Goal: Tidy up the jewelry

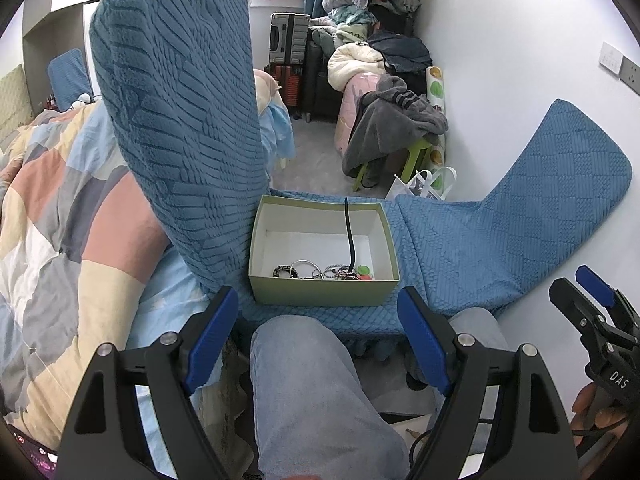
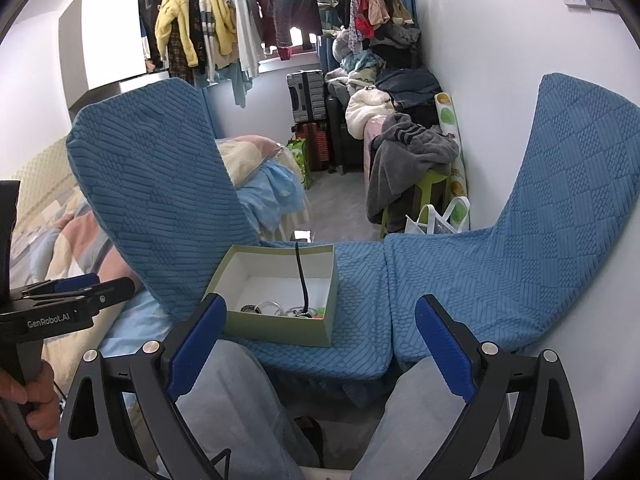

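Jewelry (image 1: 324,271) lies heaped along the near wall of an open green box (image 1: 320,292), just ahead of the released left gripper (image 1: 320,336) and ahead-left of the right gripper (image 2: 320,354), also spread and empty; gathered yet tangled, so sorted or awaiting sorting; box on a blue-covered seat (image 2: 360,320); cluttered bedroom beyond.

Daylight poured in, soft and even, from the window (image 2: 276,62) at the far end, and the white wall (image 1: 500,80) threw it back brightly. Shadows stayed faint. Focus was crisp through the middle, while the fisheye bent straight edges hard toward the rim, where black corners closed each view.
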Tool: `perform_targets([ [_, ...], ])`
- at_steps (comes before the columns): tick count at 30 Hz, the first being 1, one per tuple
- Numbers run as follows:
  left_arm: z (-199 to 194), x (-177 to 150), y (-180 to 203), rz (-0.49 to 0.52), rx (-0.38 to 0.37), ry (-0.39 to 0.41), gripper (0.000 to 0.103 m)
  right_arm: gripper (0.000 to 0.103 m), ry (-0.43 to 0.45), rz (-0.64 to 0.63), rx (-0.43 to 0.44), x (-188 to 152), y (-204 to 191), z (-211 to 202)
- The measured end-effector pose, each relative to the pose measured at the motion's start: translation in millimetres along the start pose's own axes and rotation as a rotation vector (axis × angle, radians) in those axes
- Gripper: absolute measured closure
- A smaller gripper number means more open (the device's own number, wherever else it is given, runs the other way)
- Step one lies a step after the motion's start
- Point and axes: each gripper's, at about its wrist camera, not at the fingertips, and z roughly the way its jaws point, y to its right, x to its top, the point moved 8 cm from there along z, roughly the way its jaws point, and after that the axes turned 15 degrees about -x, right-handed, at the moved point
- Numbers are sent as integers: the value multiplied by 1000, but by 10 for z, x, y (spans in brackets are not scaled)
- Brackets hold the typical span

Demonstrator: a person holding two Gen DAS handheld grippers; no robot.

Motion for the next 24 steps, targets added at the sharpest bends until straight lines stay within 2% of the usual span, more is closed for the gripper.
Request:
perform_targets([
  [24,0,-3,55,8,-14,-4,21,7,-18,6,-3,-77,-36,49],
])
